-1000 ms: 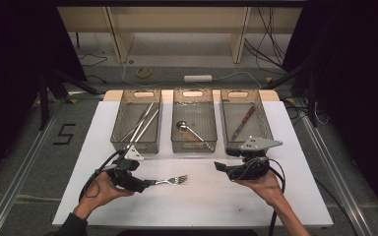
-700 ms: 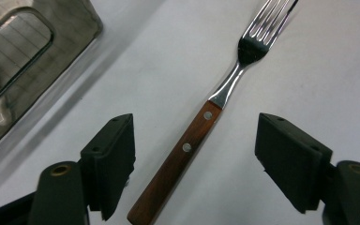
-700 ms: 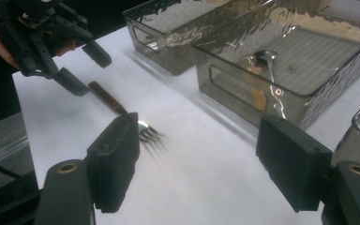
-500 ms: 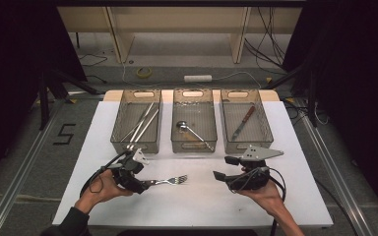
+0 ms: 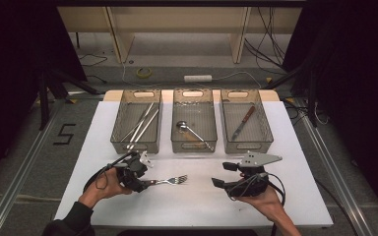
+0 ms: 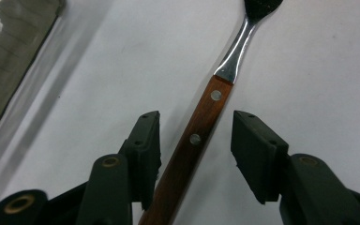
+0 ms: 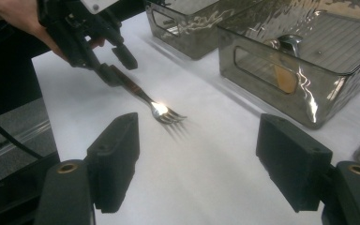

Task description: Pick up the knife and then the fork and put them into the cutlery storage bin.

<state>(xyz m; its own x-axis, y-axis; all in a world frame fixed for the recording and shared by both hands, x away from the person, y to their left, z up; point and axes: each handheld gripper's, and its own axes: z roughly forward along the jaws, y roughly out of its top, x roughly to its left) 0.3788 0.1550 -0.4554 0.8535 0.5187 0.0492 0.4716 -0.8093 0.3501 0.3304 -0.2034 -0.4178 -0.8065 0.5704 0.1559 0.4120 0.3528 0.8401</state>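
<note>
A fork (image 5: 171, 181) with a brown wooden handle lies on the white table top (image 5: 197, 206), tines pointing right. My left gripper (image 5: 145, 183) straddles its handle (image 6: 194, 140). The jaws have just been closing; one pad sits right beside the wood and a gap remains on the other side. From the right gripper view I see the same fork (image 7: 161, 112) and the left gripper (image 7: 115, 63) farther off. My right gripper (image 5: 221, 174) hovers at the right, open, jaws wide with nothing between them (image 7: 211, 154).
Three clear bins stand in a row behind: the left bin (image 5: 137, 146) holds long metal utensils, the middle bin (image 5: 193, 146) a spoon (image 5: 189, 129), and the right bin (image 5: 248, 145) a knife (image 5: 243, 121). Bare white surface lies between the grippers.
The left gripper's jaws have narrowed around the fork's handle. The right gripper has drifted a little toward the table's front edge. The fork lies where it did.
</note>
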